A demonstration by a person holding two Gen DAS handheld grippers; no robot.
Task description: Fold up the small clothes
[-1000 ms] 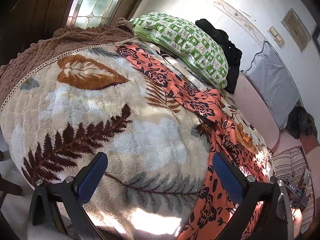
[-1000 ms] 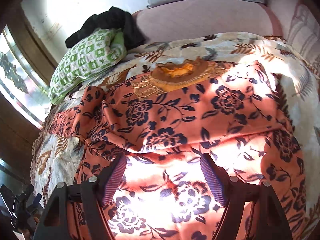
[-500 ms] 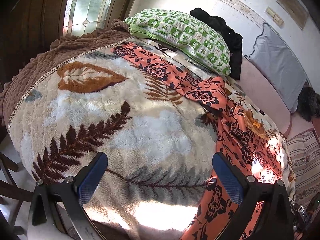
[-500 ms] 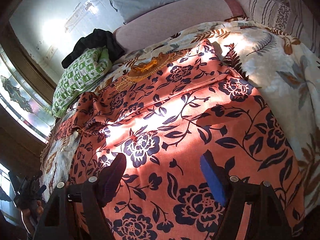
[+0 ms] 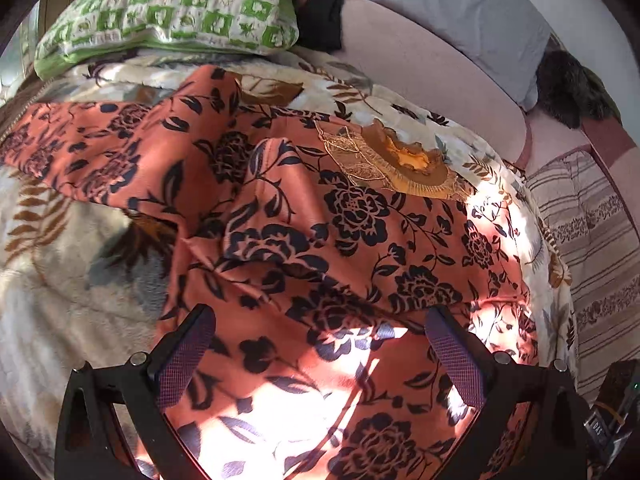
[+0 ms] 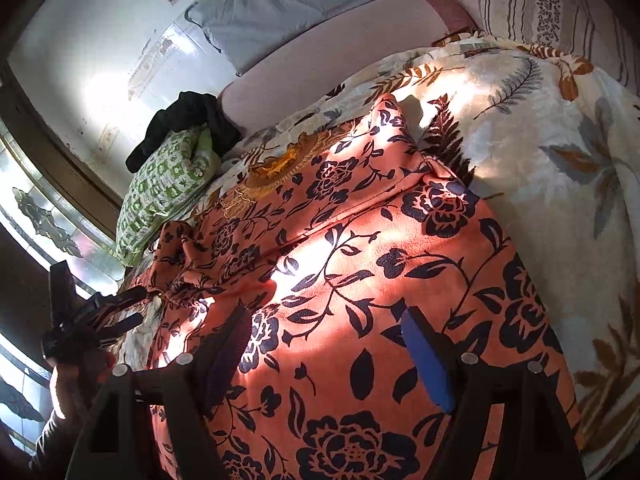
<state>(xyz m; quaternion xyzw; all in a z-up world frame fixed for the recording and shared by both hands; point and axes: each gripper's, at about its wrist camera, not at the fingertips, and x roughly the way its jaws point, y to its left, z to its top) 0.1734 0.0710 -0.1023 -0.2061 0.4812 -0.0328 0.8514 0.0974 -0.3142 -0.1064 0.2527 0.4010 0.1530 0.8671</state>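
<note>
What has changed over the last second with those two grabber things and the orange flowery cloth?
The left gripper swung from the leaf-print blanket over to the orange floral garment. The right gripper drew back towards the garment's near end. Both stayed open and took hold of nothing. The garment, the green pillow and the blanket lie as before.

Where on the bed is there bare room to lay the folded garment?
Free blanket lies to the right of the orange floral garment, up to the striped cushion. Another bare patch sits left of the garment, below its spread sleeve. The head end is crowded by the green pillow and black clothing.
</note>
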